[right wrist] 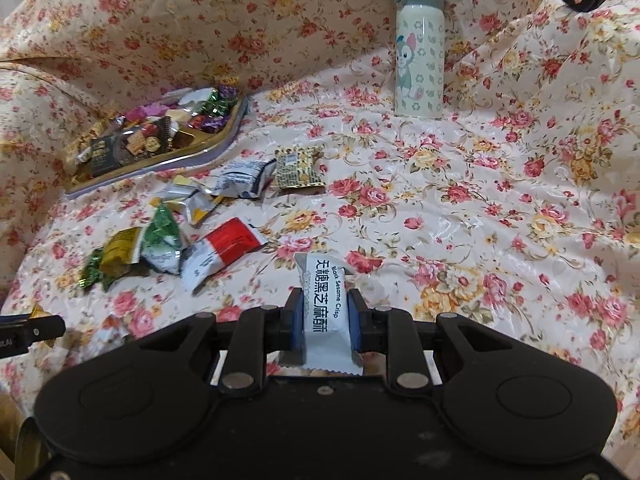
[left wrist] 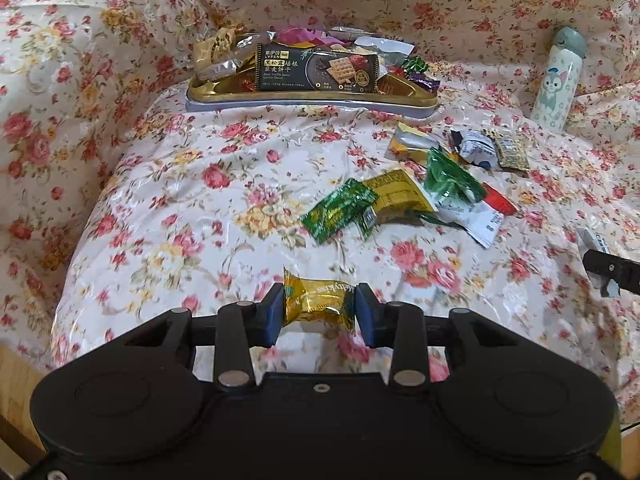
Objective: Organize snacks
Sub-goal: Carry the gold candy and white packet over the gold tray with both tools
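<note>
Left wrist view: left gripper (left wrist: 319, 312), tilted down, clamps a gold candy (left wrist: 319, 300); right gripper (right wrist: 323, 322), likewise tilted, pinches a white sesame crisp packet (right wrist: 323, 320).

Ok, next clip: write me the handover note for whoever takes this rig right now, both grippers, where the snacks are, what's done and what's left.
Left gripper: shut on a gold Meltykiss candy, off the cloth.
Right gripper: shut on a white Black Sesame Crisp packet.
Gold tray: at the back of the floral cloth, already holding a black cracker pack and mixed wrapped sweets.
Loose pile: green, yellow, red-and-white and silver packets lie on the cloth in front of the tray.
Bottle: upright beside the pile, not a snack.
Left: probably tray both held items, then clear the pile.
</note>
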The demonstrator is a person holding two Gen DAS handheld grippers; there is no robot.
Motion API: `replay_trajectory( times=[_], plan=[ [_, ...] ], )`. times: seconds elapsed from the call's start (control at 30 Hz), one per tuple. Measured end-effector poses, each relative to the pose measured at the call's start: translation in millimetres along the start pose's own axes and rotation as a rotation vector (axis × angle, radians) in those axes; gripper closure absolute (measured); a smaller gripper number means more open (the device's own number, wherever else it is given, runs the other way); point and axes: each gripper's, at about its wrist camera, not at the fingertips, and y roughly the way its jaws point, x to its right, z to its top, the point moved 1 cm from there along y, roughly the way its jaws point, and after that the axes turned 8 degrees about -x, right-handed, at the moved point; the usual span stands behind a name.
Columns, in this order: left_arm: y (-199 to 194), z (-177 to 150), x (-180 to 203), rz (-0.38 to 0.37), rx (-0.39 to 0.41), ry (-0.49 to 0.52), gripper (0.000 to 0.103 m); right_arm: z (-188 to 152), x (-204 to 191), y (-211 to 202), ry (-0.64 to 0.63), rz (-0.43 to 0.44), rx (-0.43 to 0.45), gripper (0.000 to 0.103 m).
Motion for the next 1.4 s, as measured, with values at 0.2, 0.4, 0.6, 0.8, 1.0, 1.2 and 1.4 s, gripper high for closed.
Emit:
replay_trajectory(
  times=[0.2, 0.4, 0.6, 0.8, 1.0, 1.2, 1.4],
  plan=[
    [-19.2, -20.6, 4.3, -0.010, -0.021, -0.006, 0.057, -21.8, -6.2, -35.1, -0.027, 0.040, 0.022, 0.079],
    [-35.3, -49.5, 14.0, 0.002, -0.046, 0.018, 0.057, -49.4, -11.1, -67.2, -0.051, 0.093, 0.020, 0.079],
    [-43.9, -74.6, 20.5, 0.017, -0.066, 0.018, 0.057, -83.5, -19.6, -90.3, -0.086, 0.129, 0.016, 0.079],
    [-49.5, -96.7, 23.3, 0.033, -0.082, 0.005, 0.057, -116.5, -26.6, -101.4, -0.109, 0.154, -0.007, 0.079],
    [-49.1, -115.5, 25.8, 0.049, -0.101, -0.008, 0.057, -142.3, -29.7, -104.3, -0.128, 0.134, -0.039, 0.079],
    [-49.1, -132.5, 31.0, 0.070, -0.110, -0.005, 0.057, -158.4, -31.6, -104.6, -0.149, 0.118, -0.066, 0.079],
    [-54.2, -146.0, 34.1, 0.103, -0.091, -0.002, 0.057, -168.6, -36.1, -111.2, -0.179, 0.110, -0.061, 0.079]
  ],
)
